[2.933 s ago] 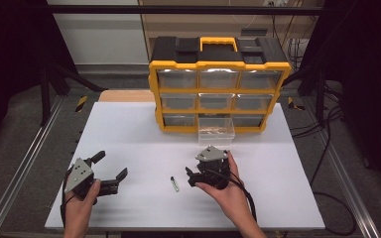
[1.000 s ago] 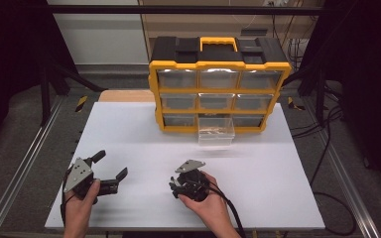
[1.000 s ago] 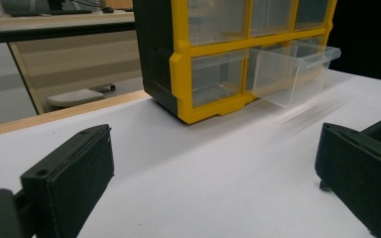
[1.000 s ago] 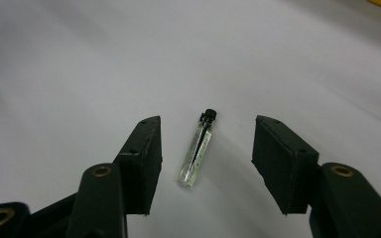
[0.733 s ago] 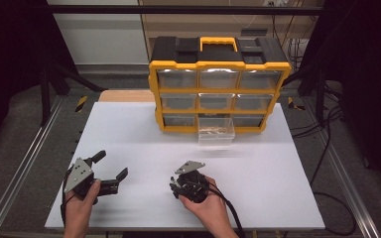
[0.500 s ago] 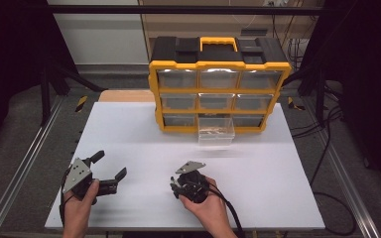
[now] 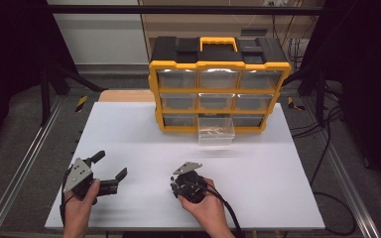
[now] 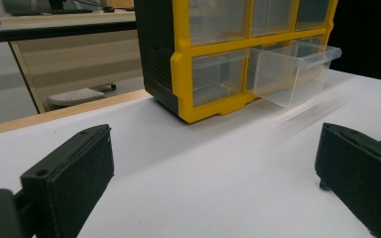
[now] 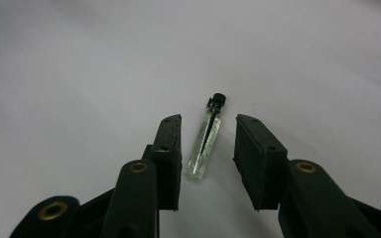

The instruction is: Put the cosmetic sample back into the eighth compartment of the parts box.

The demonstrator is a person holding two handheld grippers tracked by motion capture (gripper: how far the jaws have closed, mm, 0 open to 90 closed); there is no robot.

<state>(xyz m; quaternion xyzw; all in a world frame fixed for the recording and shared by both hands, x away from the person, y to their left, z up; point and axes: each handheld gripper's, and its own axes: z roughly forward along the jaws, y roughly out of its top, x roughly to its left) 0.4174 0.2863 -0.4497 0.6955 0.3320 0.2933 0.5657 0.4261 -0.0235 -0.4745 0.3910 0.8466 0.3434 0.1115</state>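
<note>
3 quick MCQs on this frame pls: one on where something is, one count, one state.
1. Where does the small glass vial lie?
A. On the white table, between the right tool's jaws
B. Inside the pulled-out drawer
C. Under the left tool

2. How many drawers of the yellow organizer stand pulled out?
A. None
B. One
C. Three

3. What is the left tool doing?
A. Clamped on the vial
B. Gripping a drawer handle
C. Open with nothing between its jaws

Answers:
1 A: the right gripper view shows the vial flat on the table with a jaw on either side; the jaws have just been closing, with gaps left on both sides.
2 B: only the clear drawer in the bottom row's middle juts forward.
3 C: its jaws stand wide apart over bare table.
</note>
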